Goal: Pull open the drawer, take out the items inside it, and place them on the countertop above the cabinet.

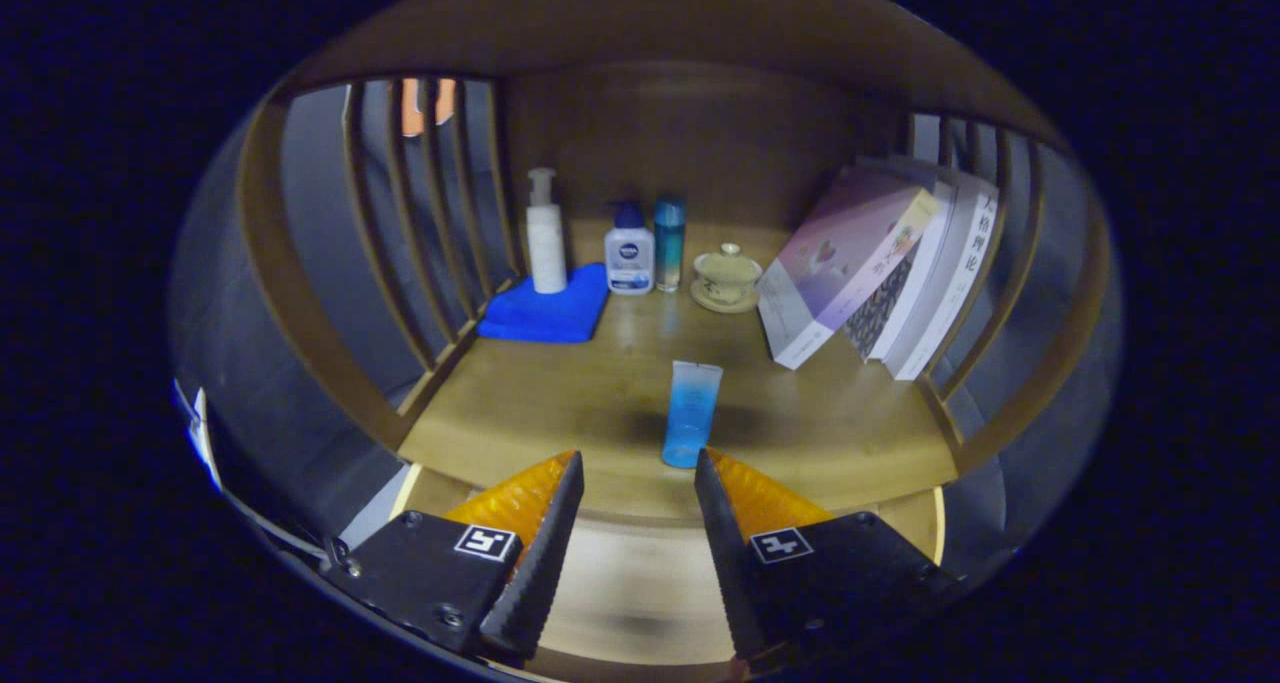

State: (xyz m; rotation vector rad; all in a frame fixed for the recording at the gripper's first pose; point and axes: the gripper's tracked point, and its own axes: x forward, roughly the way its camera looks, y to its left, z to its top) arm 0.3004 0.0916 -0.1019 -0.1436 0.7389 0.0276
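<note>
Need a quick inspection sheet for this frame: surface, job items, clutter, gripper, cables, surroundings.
Surface: wooden countertop, mostly bare in front.
Job's things: blue tube stands cap-down on the countertop, just ahead of the fingers, nearer the right one; drawer state cannot be told.
Clutter: white pump bottle on a blue cloth; white bottle with blue cap; teal bottle; lidded cup on saucer; leaning books.
Gripper: hand-held gripper open, holding nothing.
Cables: nothing seen.
Surroundings: wooden back panel, slatted sides.
</note>
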